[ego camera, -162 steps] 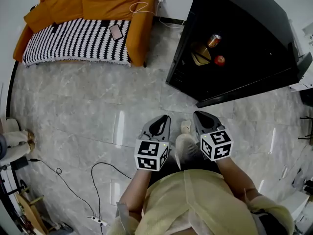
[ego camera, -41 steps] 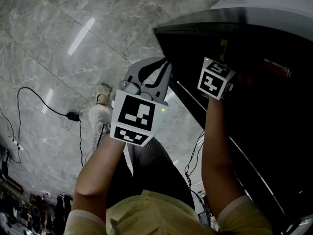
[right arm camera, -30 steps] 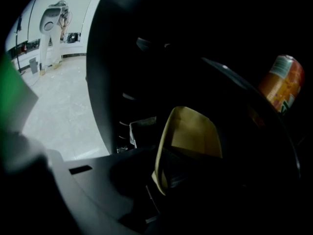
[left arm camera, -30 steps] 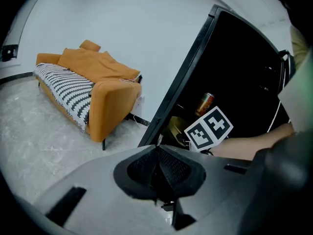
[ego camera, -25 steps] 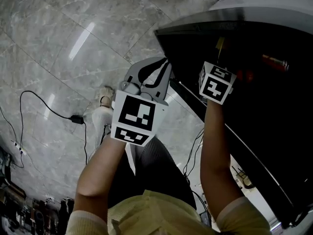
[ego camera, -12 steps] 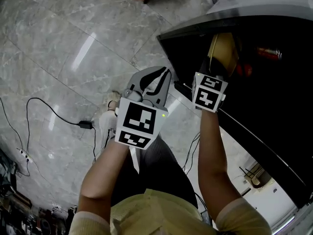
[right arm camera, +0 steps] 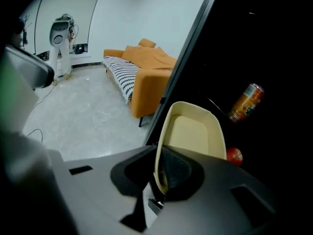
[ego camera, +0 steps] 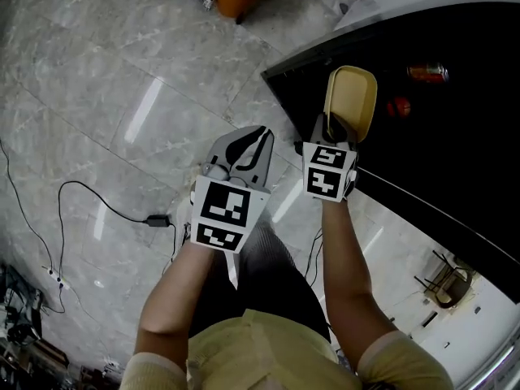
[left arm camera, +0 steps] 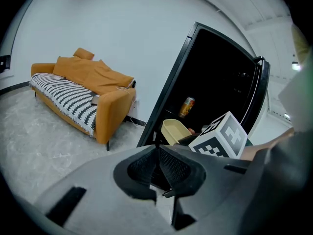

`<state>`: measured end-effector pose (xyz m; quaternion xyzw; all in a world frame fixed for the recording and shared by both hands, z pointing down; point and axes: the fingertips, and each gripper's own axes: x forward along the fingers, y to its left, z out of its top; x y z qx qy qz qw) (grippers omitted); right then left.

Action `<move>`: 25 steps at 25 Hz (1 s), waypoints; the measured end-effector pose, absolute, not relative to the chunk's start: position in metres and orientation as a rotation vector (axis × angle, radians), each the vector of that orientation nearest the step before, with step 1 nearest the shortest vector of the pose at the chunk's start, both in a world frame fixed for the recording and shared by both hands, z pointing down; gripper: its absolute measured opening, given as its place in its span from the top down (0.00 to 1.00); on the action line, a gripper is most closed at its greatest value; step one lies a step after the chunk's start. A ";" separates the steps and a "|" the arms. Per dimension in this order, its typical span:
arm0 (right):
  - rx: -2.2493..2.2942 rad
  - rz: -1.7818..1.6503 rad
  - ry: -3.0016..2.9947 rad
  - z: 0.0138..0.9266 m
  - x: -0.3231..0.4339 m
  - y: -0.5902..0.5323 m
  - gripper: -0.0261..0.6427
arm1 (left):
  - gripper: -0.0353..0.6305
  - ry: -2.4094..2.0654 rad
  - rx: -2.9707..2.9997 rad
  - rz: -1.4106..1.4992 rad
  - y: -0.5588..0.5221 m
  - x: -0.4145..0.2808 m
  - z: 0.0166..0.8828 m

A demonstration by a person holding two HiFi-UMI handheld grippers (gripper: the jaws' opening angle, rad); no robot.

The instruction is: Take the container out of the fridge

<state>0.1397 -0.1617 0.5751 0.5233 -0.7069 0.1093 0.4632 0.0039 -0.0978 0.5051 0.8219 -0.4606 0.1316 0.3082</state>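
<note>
I had the right gripper (right arm camera: 159,168) clamped on one end wall of the container (right arm camera: 193,129). It was a thin pinch on the rim alone, and the shallow beige tub stood on edge right at the mouth of the fridge (ego camera: 455,169), its far end still over the dark interior. My main worry was that grip. With so little wall between the jaws, I judged that a quick swing outward could let the tub pivot or slide free and drop at the foot of the fridge. It looked empty, so a spill seemed unlikely. The second risk was the far end catching the fridge's front frame if I pulled out at a slant. A push back in could have knocked the can (right arm camera: 246,102) or the small red fruit (right arm camera: 234,155), both just deeper inside the fridge. The left gripper (left arm camera: 157,153) hung just outside the fridge's front edge with its jaws together on nothing, close enough to the right one to get bumped. Out in front of the fridge the marble floor (ego camera: 122,96) lay open. The orange sofa (left arm camera: 88,94) sat well away from the fridge, and a cable (ego camera: 97,201) trailed on the floor well clear of the fridge too.
</note>
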 end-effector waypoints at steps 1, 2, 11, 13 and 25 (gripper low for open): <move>1.280 0.265 -1.735 0.571 0.137 -0.157 0.89 | 0.89 -1.215 2.176 0.355 -0.094 0.001 0.503; 1.275 0.264 -1.733 0.567 0.135 -0.152 0.89 | 0.89 -1.211 2.181 0.366 -0.090 -0.001 0.501; 1.242 0.257 -1.786 0.524 0.113 -0.122 0.89 | 0.89 -1.176 2.232 0.453 -0.074 -0.014 0.474; 1.227 0.252 -1.806 0.513 0.107 -0.117 0.89 | 0.89 -1.171 2.244 0.464 -0.073 -0.015 0.465; 1.169 0.257 -1.924 0.445 0.089 -0.095 0.89 | 0.89 -1.172 2.277 0.453 -0.072 -0.007 0.412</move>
